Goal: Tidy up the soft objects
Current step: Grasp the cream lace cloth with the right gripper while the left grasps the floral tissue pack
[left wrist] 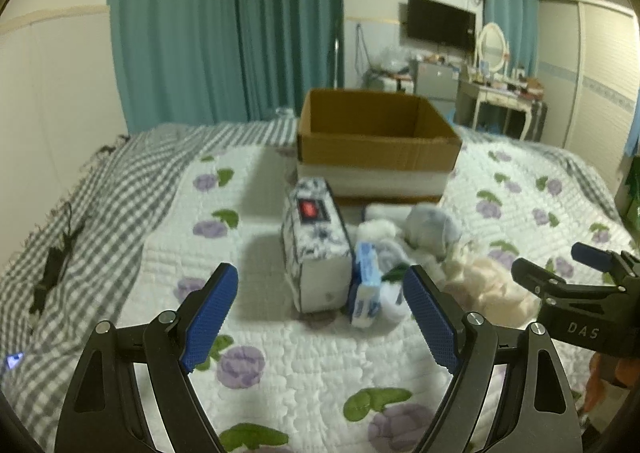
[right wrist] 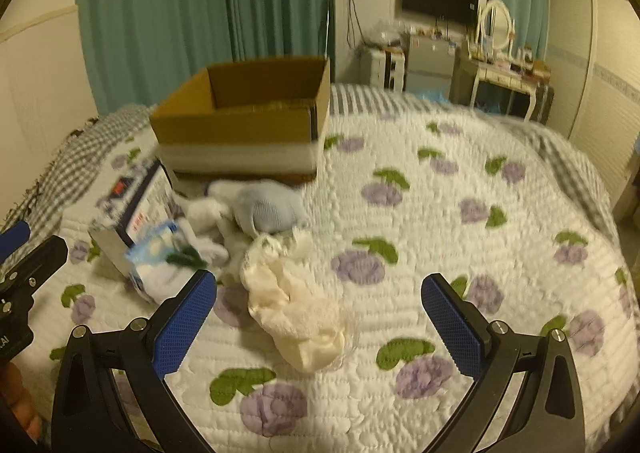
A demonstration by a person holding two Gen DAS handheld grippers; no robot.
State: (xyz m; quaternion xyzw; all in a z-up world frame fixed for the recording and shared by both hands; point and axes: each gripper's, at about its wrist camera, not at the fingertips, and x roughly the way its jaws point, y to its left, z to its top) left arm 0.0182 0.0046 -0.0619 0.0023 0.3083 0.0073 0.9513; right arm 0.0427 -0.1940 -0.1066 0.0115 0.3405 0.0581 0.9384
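Note:
A pile of soft things lies on the bed in front of an open cardboard box (left wrist: 376, 141) (right wrist: 248, 113). It holds a cream cloth (right wrist: 296, 305) (left wrist: 492, 281), a pale blue soft item (right wrist: 268, 209) (left wrist: 432, 225), white socks (right wrist: 208, 213) and a blue-white packet (left wrist: 366, 285) (right wrist: 156, 257). A patterned tissue box (left wrist: 316, 245) (right wrist: 132, 205) stands beside them. My left gripper (left wrist: 320, 313) is open and empty, just short of the tissue box and packet. My right gripper (right wrist: 320, 317) is open, with the cream cloth between its fingers, untouched.
The bed has a white quilt with purple flowers (right wrist: 440, 253) over a grey checked sheet (left wrist: 80, 213). A black cable (left wrist: 56, 265) lies on the sheet at left. Teal curtains, a TV and a dressing table stand behind the bed.

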